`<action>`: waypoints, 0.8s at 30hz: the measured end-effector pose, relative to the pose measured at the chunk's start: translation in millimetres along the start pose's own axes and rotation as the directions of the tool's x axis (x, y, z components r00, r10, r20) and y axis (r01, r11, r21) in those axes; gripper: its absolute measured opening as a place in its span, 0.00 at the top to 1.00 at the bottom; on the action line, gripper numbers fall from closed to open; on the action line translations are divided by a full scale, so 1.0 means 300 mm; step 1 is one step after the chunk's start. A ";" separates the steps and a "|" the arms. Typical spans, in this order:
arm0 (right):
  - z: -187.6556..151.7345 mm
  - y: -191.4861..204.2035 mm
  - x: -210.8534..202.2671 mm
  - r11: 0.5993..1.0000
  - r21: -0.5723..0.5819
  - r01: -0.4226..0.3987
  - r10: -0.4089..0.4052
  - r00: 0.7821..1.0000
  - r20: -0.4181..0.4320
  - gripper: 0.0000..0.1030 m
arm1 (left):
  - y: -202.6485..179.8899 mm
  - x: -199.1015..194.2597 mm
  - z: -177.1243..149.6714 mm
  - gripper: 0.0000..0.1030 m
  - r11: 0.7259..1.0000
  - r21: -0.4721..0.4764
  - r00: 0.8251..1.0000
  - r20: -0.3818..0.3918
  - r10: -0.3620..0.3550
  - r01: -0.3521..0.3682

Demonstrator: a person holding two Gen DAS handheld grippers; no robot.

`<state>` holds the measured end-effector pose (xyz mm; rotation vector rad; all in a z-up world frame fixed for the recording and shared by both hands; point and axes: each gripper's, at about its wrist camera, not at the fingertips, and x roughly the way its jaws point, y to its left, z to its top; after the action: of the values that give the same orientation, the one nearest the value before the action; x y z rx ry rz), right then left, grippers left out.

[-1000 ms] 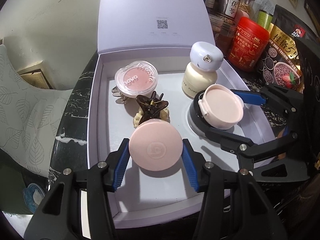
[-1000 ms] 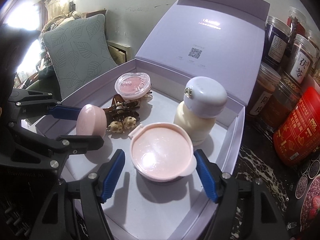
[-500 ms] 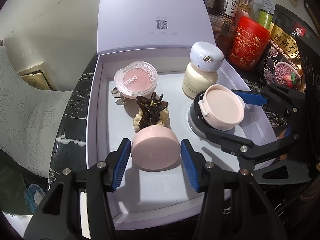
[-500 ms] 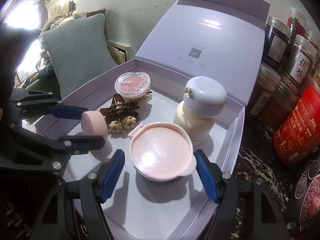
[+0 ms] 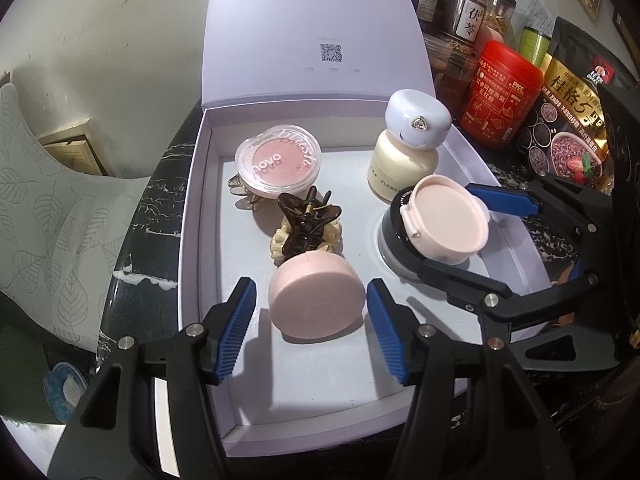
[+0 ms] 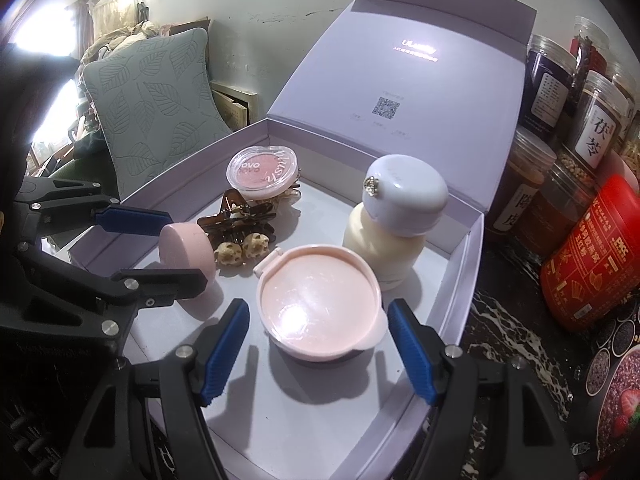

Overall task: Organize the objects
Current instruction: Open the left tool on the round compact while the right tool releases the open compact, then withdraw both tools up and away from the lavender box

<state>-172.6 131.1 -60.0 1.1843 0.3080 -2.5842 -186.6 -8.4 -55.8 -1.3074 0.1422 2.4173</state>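
Note:
An open lilac gift box (image 5: 208,216) (image 6: 472,264) holds cosmetics. A round pink compact (image 5: 316,294) (image 6: 186,250) rests tilted against brown and cream hair claws (image 5: 306,224) (image 6: 240,220). My left gripper (image 5: 308,320) (image 6: 156,248) is open, its blue pads apart from the compact on both sides. A pink lidded jar (image 6: 320,306) (image 5: 446,218) stands on the box floor. My right gripper (image 6: 318,350) (image 5: 464,232) is open around it without touching. A blush pot (image 5: 278,158) (image 6: 262,170) and a cream bottle with a lilac cap (image 5: 408,148) (image 6: 394,216) stand at the back.
The box lid (image 5: 316,28) stands upright behind. Jars and a red canister (image 5: 500,92) (image 6: 588,256) crowd the right side on a black marble counter (image 5: 160,188). A grey leaf-pattern cushion (image 6: 148,108) lies to the left.
My left gripper has opened and let go of the pink compact, which now rests lower in the box against the hair claws. The right gripper has stayed still.

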 end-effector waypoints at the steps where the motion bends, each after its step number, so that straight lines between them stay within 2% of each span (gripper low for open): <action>1: -0.003 0.000 -0.003 1.000 0.000 0.000 0.000 1.000 0.001 0.29 | 0.001 -0.001 0.000 0.45 1.000 -0.003 1.000 -0.001 -0.001 0.001; 8: -0.003 0.000 -0.033 1.000 -0.004 0.016 -0.016 1.000 0.015 0.28 | 0.016 -0.029 0.005 0.34 0.999 -0.029 1.000 0.018 0.016 -0.015; 24: 0.013 -0.004 -0.185 0.999 0.017 0.044 -0.045 0.996 0.082 0.28 | -0.015 -0.184 0.010 0.28 0.999 -0.044 0.996 0.088 0.030 -0.026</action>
<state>-141.1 140.3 -15.0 1.0845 0.3014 -2.6693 -160.0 -19.3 -8.2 -1.2216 0.0856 2.5096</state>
